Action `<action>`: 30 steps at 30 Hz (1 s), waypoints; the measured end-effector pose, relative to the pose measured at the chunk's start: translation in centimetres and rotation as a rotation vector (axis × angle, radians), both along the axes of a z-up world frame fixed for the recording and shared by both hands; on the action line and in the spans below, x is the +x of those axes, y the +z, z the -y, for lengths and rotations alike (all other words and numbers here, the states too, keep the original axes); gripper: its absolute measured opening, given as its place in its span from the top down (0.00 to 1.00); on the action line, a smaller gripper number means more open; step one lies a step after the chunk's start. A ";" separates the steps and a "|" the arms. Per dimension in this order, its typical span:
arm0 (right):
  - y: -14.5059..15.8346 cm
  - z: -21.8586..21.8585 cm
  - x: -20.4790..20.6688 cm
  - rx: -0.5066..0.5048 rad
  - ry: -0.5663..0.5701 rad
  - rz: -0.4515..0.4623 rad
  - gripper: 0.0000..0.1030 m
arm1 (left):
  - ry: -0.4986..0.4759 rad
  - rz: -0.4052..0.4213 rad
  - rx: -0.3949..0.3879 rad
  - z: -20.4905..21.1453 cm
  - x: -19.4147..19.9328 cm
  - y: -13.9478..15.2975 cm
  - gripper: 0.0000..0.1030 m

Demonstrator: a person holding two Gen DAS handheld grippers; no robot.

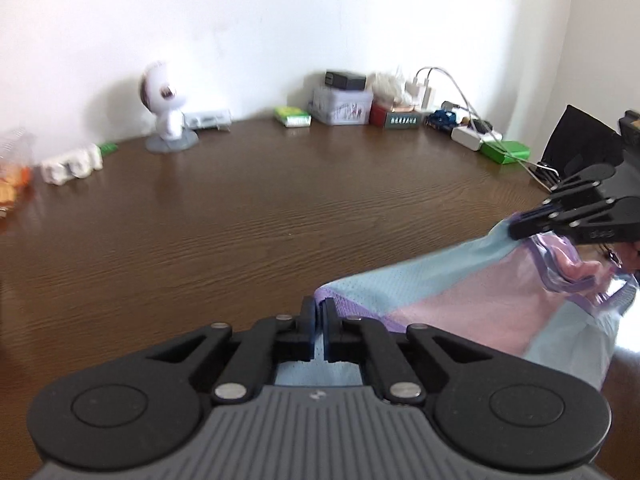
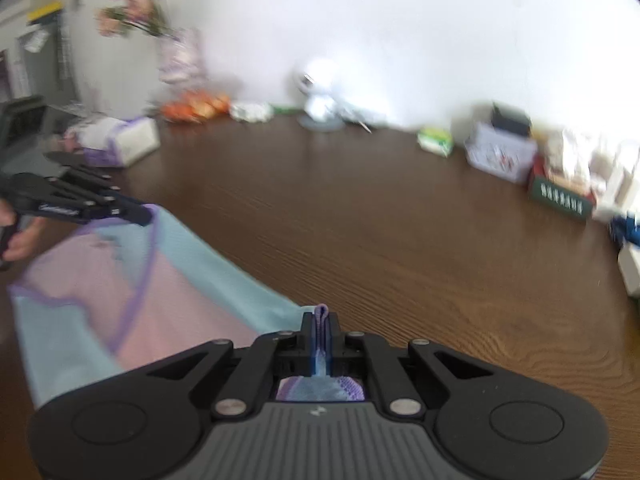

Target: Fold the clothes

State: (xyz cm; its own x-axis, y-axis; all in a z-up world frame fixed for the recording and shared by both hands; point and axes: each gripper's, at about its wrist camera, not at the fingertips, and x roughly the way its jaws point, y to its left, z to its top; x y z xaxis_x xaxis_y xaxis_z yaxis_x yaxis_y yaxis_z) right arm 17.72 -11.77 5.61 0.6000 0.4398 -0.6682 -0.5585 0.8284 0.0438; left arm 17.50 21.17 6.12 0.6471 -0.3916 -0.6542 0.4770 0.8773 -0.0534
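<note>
A light garment of pale blue and pink mesh with purple trim (image 1: pixel 460 292) hangs stretched between my two grippers above the brown wooden table (image 1: pixel 260 208). My left gripper (image 1: pixel 319 308) is shut on one purple-edged corner of it. My right gripper (image 2: pixel 321 320) is shut on another corner, with the purple trim sticking up between its fingers. In the left wrist view the right gripper (image 1: pixel 516 232) shows at the right, clamped on the garment's edge. In the right wrist view the left gripper (image 2: pixel 146 216) shows at the left, a hand behind it, gripping the garment (image 2: pixel 120 280).
Along the table's far edge stand a white figurine (image 1: pixel 166 112), a white tin box (image 1: pixel 342 106), a green packet (image 1: pixel 292 117), a power strip with cables (image 1: pixel 468 136) and white items (image 1: pixel 72 164). A tissue pack (image 2: pixel 120 140) and flowers (image 2: pixel 132 4) stand at far left. A black chair (image 1: pixel 576 140) stands right.
</note>
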 end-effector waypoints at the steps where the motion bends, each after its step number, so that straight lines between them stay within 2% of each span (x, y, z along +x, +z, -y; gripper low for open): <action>1: 0.6 0.0 -1.3 0.000 0.034 0.020 0.97 | 0.004 0.013 0.017 -0.2 -1.2 0.1 0.97; 4: 0.9 -0.2 -5.1 -0.049 0.108 0.016 0.97 | 0.011 0.004 0.025 -1.1 -4.5 -0.7 0.98; 7: -0.7 -0.4 -8.1 -0.099 0.185 -0.068 0.97 | 0.028 -0.031 0.033 -1.8 -6.9 -1.6 0.97; 9: -1.4 -0.6 -9.5 -0.127 0.227 -0.096 0.95 | 0.086 -0.035 0.051 -2.5 -7.6 -1.9 0.94; 10: -0.9 -0.4 -10.0 -0.118 0.235 -0.082 0.92 | 0.120 -0.028 0.040 -3.0 -7.9 -1.6 0.88; 11: 0.1 0.3 -10.1 -0.078 0.227 -0.065 0.89 | 0.148 -0.013 0.009 -3.8 -8.2 -1.1 0.74; 12: 1.2 1.2 -9.8 -0.033 0.211 -0.055 0.79 | 0.181 0.006 -0.027 -4.8 -8.4 -0.5 0.63; 13: 2.0 2.2 -9.3 -0.001 0.181 -0.038 0.67 | 0.237 0.026 -0.049 -5.5 -8.3 0.1 0.44; 14: 2.7 3.4 -8.8 0.014 0.124 -0.009 0.62 | 0.296 0.033 -0.065 -6.1 -7.8 0.6 0.37; 16: 3.2 4.8 -6.7 -0.012 -0.002 0.016 0.59 | 0.364 0.001 -0.095 -6.2 -5.9 0.9 0.37; 18: 2.4 4.8 -4.2 -0.038 -0.051 -0.019 0.58 | 0.399 -0.044 -0.101 -5.6 -3.9 0.8 0.38; 20: 0.9 4.9 -1.7 -0.070 -0.066 -0.056 0.63 | 0.449 -0.041 -0.064 -4.7 -2.9 0.6 0.40; 21: -0.1 4.9 -0.5 -0.090 -0.112 -0.082 0.65 | 0.480 -0.035 -0.049 -4.4 -2.8 0.5 0.40; 22: -0.9 4.8 0.2 -0.103 -0.143 -0.116 0.78 | 0.495 -0.033 -0.048 -4.2 -2.7 0.4 0.40; 24: -1.7 5.4 0.3 -0.084 -0.188 -0.152 0.96 | 0.505 -0.026 -0.070 -3.8 -2.7 0.2 0.40; 25: -1.8 5.9 0.2 -0.065 -0.206 -0.157 0.97 | 0.500 -0.031 -0.070 -3.6 -2.7 0.1 0.40; 27: -0.7 7.2 -0.9 -0.016 -0.237 -0.084 0.97 | 0.487 -0.046 -0.046 -3.0 -2.7 -0.4 0.40; 29: 1.7 8.0 -4.1 0.014 -0.237 0.055 0.97 | 0.478 -0.038 -0.030 -2.3 -3.3 -0.4 0.40; 30: 3.0 8.5 -6.0 0.028 -0.227 0.123 0.97 | 0.457 -0.027 -0.045 -1.9 -4.0 -0.1 0.40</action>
